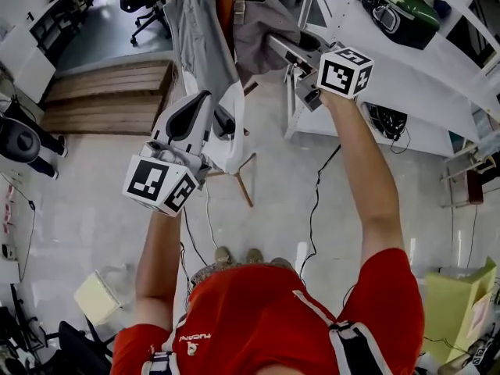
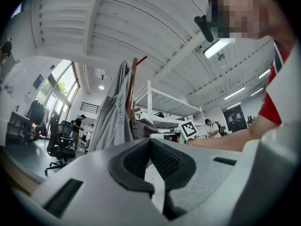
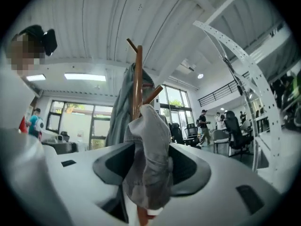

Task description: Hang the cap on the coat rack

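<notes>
The grey cap (image 3: 148, 159) hangs from a peg of the wooden coat rack (image 3: 137, 79), and it droops between the jaws of my right gripper (image 3: 149, 145). Those jaws stand apart on either side of the cap and do not press it. From the head view, the right gripper (image 1: 275, 44) is raised against the cap (image 1: 262, 22) beside the rack's pole (image 1: 224, 6). My left gripper (image 1: 207, 98) is held up lower, by the hem of a grey coat (image 1: 199, 30) hanging on the rack. Its pads meet with nothing between them (image 2: 150, 141).
A white metal shelf unit (image 1: 406, 61) with a green bag (image 1: 402, 10) stands right of the rack. A wooden platform (image 1: 109, 92) lies at the left and a yellow box (image 1: 461, 303) at the lower right. The rack's wooden legs (image 1: 242, 180) and cables are on the floor.
</notes>
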Demonstrator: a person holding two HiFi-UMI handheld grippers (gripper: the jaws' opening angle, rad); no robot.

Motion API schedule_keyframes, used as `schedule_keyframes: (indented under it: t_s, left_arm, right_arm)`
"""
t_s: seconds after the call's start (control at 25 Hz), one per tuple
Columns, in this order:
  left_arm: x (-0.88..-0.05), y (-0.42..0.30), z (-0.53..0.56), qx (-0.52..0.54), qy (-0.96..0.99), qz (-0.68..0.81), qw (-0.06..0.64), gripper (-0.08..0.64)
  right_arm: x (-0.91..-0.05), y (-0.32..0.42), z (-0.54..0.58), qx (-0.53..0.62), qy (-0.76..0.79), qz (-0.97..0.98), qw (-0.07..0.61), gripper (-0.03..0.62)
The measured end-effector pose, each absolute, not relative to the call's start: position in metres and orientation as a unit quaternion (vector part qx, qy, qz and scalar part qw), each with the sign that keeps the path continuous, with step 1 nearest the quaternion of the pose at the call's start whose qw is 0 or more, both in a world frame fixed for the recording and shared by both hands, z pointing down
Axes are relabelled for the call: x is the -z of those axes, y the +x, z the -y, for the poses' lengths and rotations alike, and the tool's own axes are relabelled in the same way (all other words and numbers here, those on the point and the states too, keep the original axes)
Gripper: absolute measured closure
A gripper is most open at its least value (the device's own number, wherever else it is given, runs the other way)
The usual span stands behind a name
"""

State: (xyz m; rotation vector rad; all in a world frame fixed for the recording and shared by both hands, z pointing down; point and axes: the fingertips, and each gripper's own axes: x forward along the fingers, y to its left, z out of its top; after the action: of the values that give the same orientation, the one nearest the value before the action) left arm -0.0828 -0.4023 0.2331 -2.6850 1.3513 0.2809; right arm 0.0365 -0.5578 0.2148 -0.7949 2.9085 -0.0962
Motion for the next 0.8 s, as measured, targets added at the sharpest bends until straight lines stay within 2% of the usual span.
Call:
schedule_keyframes:
  t_s: [0.08,0.12,0.24,0.52,0.72,0.8]
  left_arm:
    - [-0.234,-0.084,0.400,-0.095,-0.890,-0.442,0.057,0.551]
    - [-0.234,-0.085,0.399,-0.096,-0.891,-0.440,0.056,0.551]
    - [-0.229,-0.086,0.396,-0.096,-0.894,-0.433,0.060,0.551]
    - [-0.224,-0.072,0.389,-0.094,-0.899,-0.422,0.072,0.551]
    - [-0.225,-0.058,0.373,-0.103,-0.902,-0.413,0.075,0.551]
    - [-0.230,-0.052,0.369,-0.099,-0.905,-0.407,0.077,0.551]
  right_arm:
    - [-0.221,0.037,0.553,-0.012,-0.296,-0.954,0.037,0.326]
    - [-0.224,0.038,0.550,-0.035,-0.311,-0.949,0.025,0.316]
    - [-0.221,0.045,0.533,-0.094,-0.343,-0.934,0.012,0.311]
    - [-0.203,0.051,0.453,-0.160,-0.358,-0.919,0.045,0.321]
    - [-0.214,0.045,0.389,-0.190,-0.372,-0.907,0.058,0.488]
    - [-0.228,0.045,0.370,-0.185,-0.383,-0.903,0.063,0.525]
